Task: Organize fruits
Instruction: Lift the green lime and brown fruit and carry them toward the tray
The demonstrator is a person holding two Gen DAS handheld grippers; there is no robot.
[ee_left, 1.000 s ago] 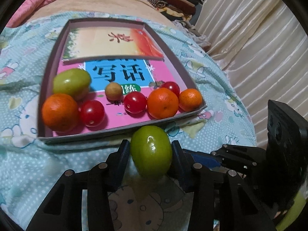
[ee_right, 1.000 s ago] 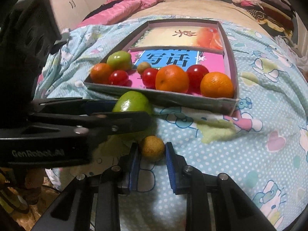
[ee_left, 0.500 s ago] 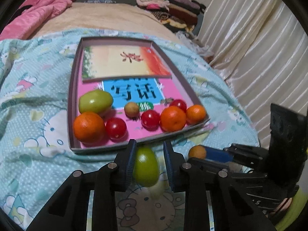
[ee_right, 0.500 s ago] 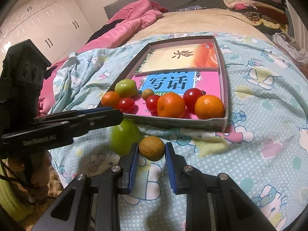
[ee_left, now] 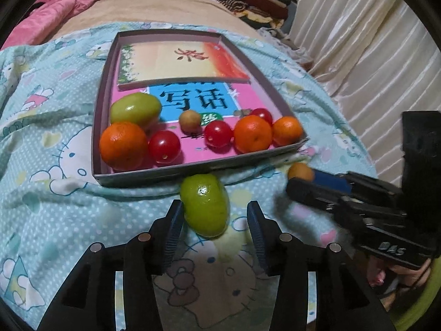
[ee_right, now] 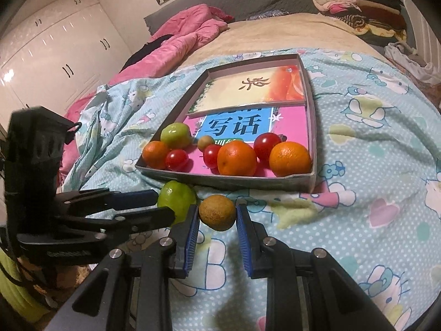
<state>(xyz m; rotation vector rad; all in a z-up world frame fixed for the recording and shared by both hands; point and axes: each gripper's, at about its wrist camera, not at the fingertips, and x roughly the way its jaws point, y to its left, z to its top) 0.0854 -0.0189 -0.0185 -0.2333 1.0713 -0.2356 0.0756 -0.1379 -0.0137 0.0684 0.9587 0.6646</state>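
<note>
Left gripper: jaws opening, pads standing clear on both sides of the green fruit, which lies loose between them on the patterned bedsheet, just outside the near wall of the shallow box; nothing held. Right gripper: jaws closed on a small brown round fruit, carried just in front of the same box wall, near the green fruit. Box contents, near end: three oranges, three red tomatoes, one green fruit, one small brown fruit, all crowded along the front wall over two printed books; far end of box free of fruit. Step in hand, as judged: regrasp of the green fruit by the left gripper, delivery of the brown fruit by the right. Handling notes: centre the pads on the widest part of the green fruit before closing, since its smooth oval skin would likely slip from an off-centre pinch; lift clear of the box wall before crossing; set down in the open space behind the front row, not on top of it; keep the two grippers apart, as they work close together.
</note>
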